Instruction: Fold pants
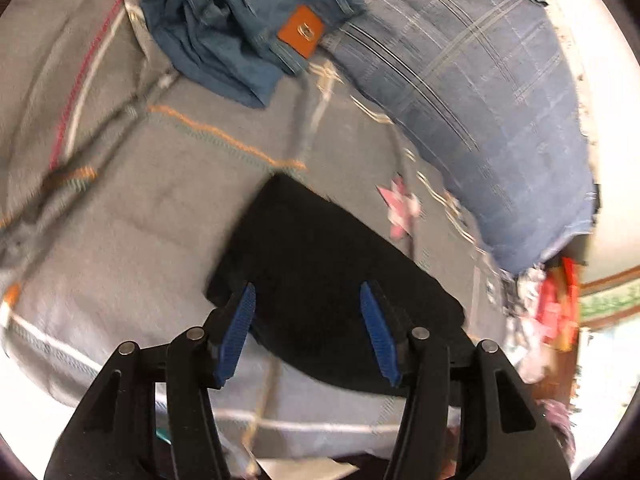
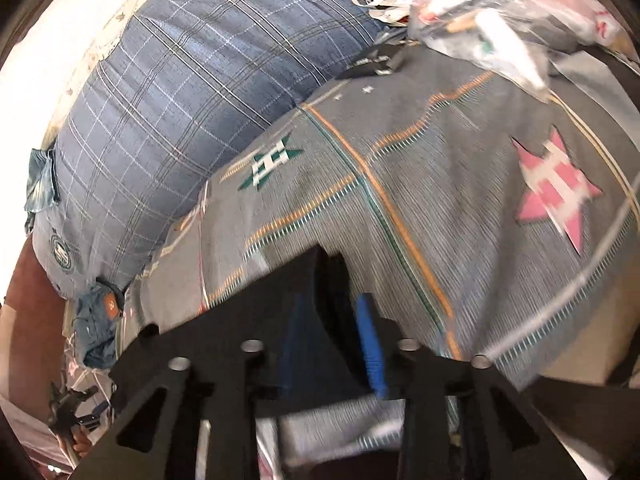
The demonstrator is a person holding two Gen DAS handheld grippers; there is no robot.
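Note:
Black pants lie folded flat on a grey patterned blanket in the left wrist view. My left gripper is open above their near edge, with nothing between its blue pads. In the right wrist view my right gripper has its jaws partly closed, with black fabric between the blue pads; the frame is blurred by motion.
Folded blue jeans with a brown leather patch lie at the far side of the blanket. A blue plaid pillow lies along the right, also in the right wrist view. Plastic bags and clutter are piled at the bed's end.

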